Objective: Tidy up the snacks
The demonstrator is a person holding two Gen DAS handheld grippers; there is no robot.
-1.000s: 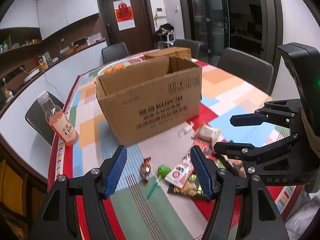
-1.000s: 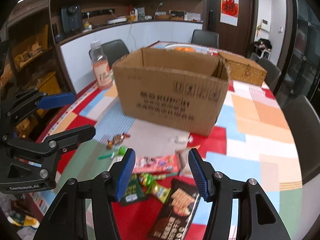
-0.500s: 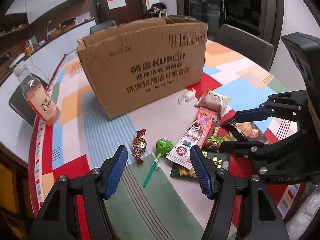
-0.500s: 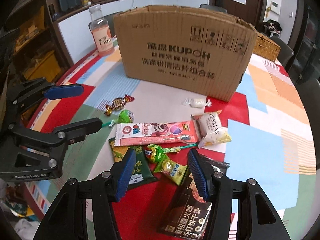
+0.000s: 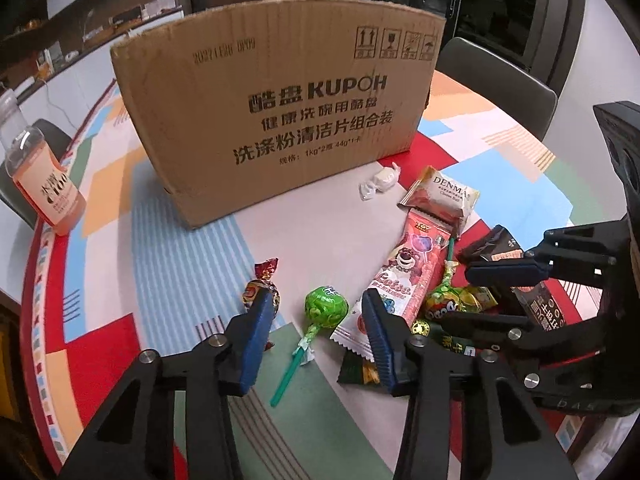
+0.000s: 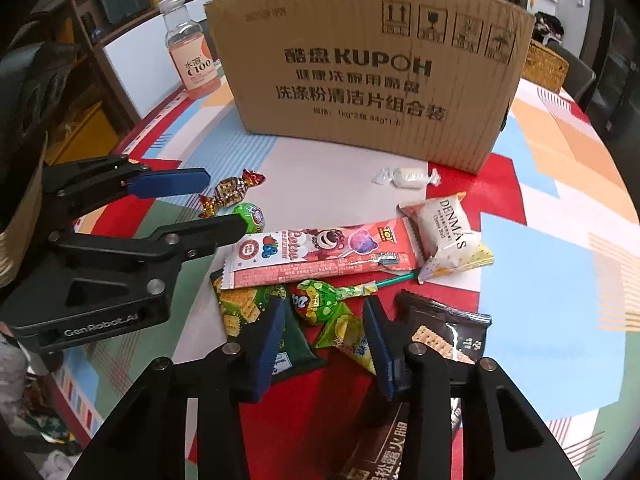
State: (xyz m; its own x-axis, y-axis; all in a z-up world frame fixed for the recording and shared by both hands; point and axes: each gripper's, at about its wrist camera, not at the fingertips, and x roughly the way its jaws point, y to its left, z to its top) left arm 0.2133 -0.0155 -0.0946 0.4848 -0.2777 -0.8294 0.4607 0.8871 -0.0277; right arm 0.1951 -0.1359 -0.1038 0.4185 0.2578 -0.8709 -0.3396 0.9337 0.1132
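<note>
Twofold reach into a snack pile on the bench, in front of the cardboard box. Pictured closing the left claw around the head of the green lollipop: narrow gap, pads on either side, not yet pressing. Likewise closing the right claw over the wrapped green lollipop and the yellow-green sachet, both between the pads, neither gripped so far.

Likely to go wrong on the left: catching the foil-wrapped candy, partly hidden behind the outer pad, or pinching the round head off-centre and squirting it out sideways. Could also snag the end of the long pink packet, just beside the other pad. On the right, may well grab two items at once, or clamp only a loose wrapper corner and lose the load on the lift. Might also drag the green cracker packet and the dark cracker packet, one beside each pad. Worth noting too the closeness of the two claws, side by side over the same heap, with little margin against a knock.

For room: open bench between pile and box, holding only a small white candy. Tall box wall, so probably needing a clear lift over its top edge. Bench edge near on the left, with a pink drink bottle standing close to it, well apart from the snacks.
</note>
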